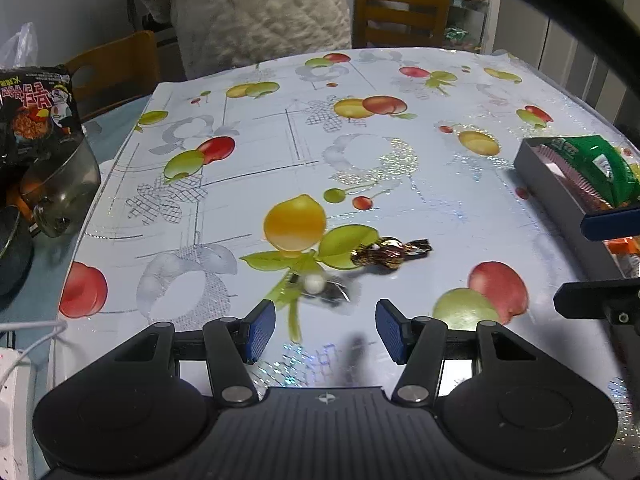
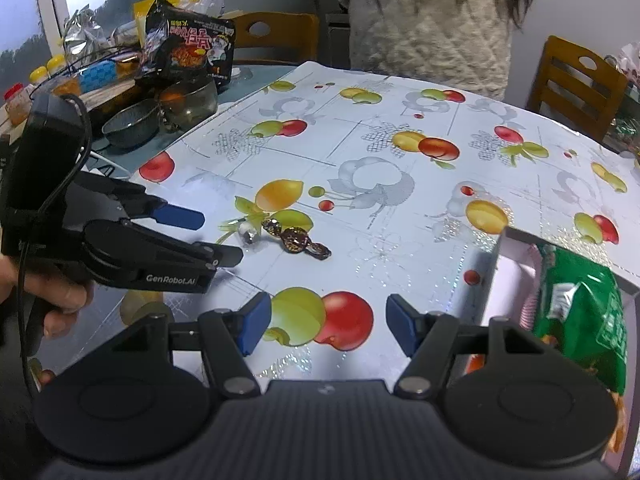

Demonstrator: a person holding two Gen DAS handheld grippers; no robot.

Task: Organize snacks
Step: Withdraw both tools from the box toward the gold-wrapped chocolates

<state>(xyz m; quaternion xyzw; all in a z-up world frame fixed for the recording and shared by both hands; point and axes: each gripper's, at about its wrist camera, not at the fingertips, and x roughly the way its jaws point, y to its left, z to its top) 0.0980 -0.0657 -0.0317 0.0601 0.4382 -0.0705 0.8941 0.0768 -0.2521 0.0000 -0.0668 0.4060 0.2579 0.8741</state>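
A brown-and-gold wrapped candy [image 1: 390, 253] lies on the fruit-print tablecloth [image 1: 360, 152]; it also shows in the right wrist view [image 2: 298, 239]. A clear-wrapped white candy [image 1: 314, 283] lies just in front of it, seen too in the right wrist view [image 2: 248, 233]. My left gripper [image 1: 325, 330] is open, just short of the white candy; in the right wrist view [image 2: 208, 234] its fingers point at it. My right gripper [image 2: 326, 326] is open and empty above the table. A grey box [image 1: 560, 196] at the right holds a green snack bag [image 2: 584, 312].
A black noodle packet [image 2: 188, 48], a glass pot [image 2: 188, 102] and a metal bowl [image 2: 130, 124] crowd the far left. Wooden chairs [image 1: 400, 12] stand behind the table. A person in a white sweater [image 1: 260, 12] stands at the far edge. A power strip [image 1: 12, 400] lies left.
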